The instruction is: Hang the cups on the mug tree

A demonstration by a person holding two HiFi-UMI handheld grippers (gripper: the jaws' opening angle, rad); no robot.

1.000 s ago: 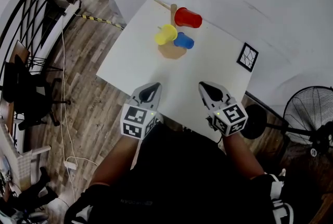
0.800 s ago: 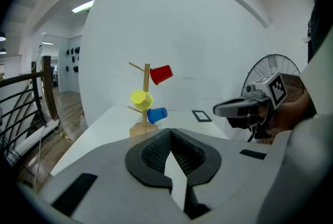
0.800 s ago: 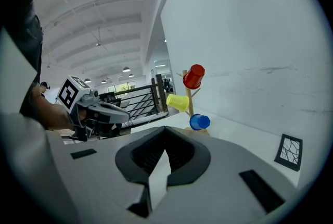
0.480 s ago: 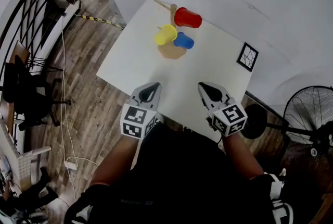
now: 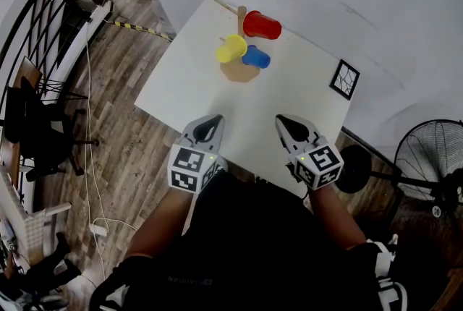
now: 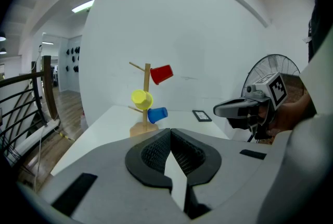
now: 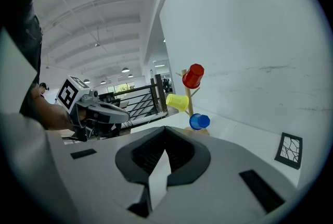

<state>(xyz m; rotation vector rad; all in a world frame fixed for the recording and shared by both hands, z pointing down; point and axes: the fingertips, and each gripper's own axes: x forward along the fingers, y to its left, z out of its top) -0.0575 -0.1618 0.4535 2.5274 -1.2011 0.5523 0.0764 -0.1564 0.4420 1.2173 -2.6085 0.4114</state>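
Nothing has moved since a second ago: left gripper (image 5: 213, 121) and right gripper (image 5: 283, 121) sit at the white table's (image 5: 188, 85) near edge, jaws pressed together, empty. Far side, the wooden mug tree (image 5: 239, 71) carries a red cup (image 5: 261, 24) on top, with a yellow cup (image 5: 231, 48) and a blue cup (image 5: 255, 56) lower down, all tipped sideways on pegs.

I can read no words or numbers. My left gripper (image 5: 211, 123) and right gripper (image 5: 288, 123) bear only square pattern markers (image 5: 189, 161).
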